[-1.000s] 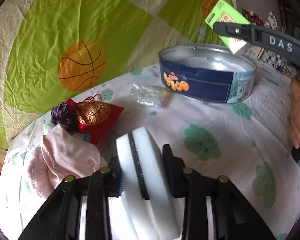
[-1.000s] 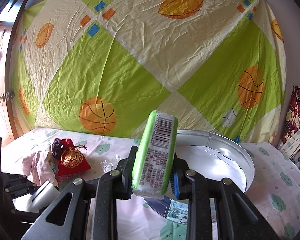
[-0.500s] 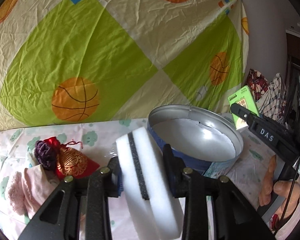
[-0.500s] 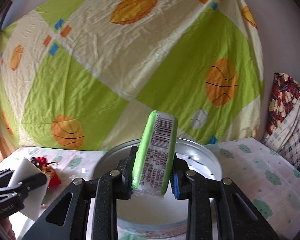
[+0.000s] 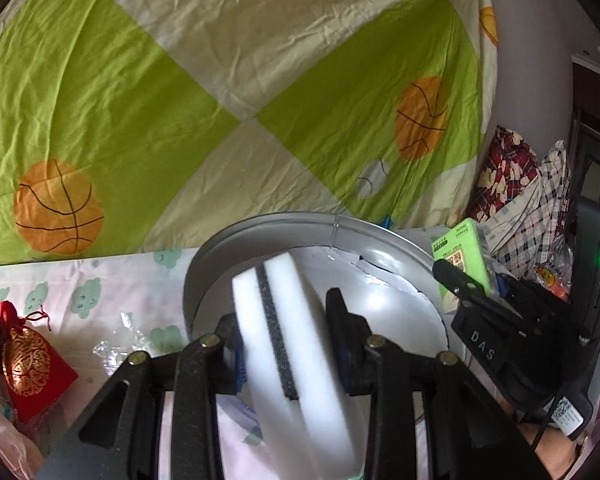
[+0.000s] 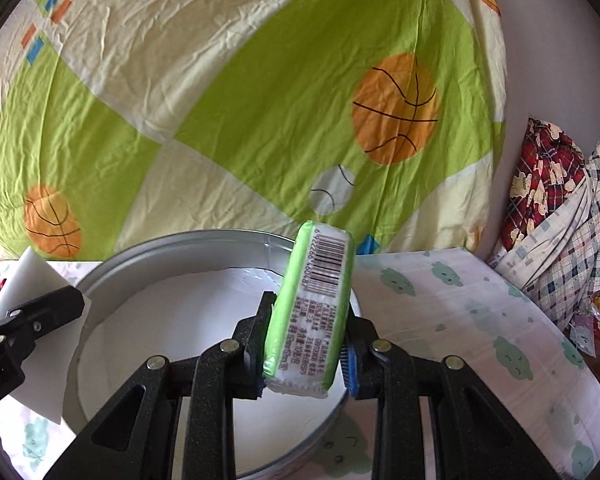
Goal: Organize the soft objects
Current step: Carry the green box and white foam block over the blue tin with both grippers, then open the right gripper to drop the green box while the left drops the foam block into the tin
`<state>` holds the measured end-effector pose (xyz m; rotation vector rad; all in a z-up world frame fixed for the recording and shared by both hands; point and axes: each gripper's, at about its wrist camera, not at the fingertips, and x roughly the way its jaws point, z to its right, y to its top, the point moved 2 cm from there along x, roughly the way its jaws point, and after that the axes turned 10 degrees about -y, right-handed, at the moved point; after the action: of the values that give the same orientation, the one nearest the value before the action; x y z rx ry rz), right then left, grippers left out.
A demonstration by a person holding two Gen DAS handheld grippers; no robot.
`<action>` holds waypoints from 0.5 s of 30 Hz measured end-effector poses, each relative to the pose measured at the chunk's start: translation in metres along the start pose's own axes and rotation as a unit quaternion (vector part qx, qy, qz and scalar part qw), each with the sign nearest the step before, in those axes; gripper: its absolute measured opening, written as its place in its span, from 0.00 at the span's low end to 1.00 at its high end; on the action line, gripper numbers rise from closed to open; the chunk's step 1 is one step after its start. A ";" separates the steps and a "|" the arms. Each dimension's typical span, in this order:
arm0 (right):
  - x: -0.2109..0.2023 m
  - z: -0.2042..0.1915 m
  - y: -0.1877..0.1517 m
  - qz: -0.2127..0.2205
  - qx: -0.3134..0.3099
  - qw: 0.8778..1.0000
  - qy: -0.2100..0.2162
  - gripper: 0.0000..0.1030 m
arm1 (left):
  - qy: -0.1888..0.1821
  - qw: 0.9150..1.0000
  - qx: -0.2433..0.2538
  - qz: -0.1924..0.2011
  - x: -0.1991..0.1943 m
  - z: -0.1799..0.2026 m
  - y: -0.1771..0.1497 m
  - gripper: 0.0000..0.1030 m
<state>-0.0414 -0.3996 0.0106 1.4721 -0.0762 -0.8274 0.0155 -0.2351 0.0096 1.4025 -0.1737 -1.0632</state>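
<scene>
The left gripper (image 5: 290,340), black and two-fingered, has its jaws clamped on a white foam sponge with a dark middle layer (image 5: 288,344). The right gripper (image 6: 308,344), the same build, grips an upright green-wrapped tissue pack (image 6: 312,312). Both point forward and slightly downward, side by side.

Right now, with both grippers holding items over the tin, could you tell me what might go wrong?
1. The left gripper and right gripper crowd over one round tin; they could collide.
2. The white sponge sits tilted, so it might land on the rim.
3. The green tissue pack sticks up far and could twist loose.
</scene>
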 end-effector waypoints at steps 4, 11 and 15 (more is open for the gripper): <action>0.010 0.003 -0.003 -0.016 -0.007 1.000 -0.002 0.30 | -0.012 1.000 -0.005 -0.018 0.023 0.005 -0.002 0.24; 0.014 -0.009 -0.008 -0.021 -0.039 0.999 -0.002 0.30 | 0.002 0.999 -0.006 -0.040 0.042 0.003 -0.011 0.24; 0.014 -0.014 -0.009 -0.021 -0.050 0.999 0.002 0.30 | 0.008 0.999 0.001 -0.045 0.045 0.002 -0.014 0.24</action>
<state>-0.0284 -0.3940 -0.0056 1.3858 0.0002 -0.8509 0.0324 -0.2643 -0.0231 1.4308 -0.1022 -1.1256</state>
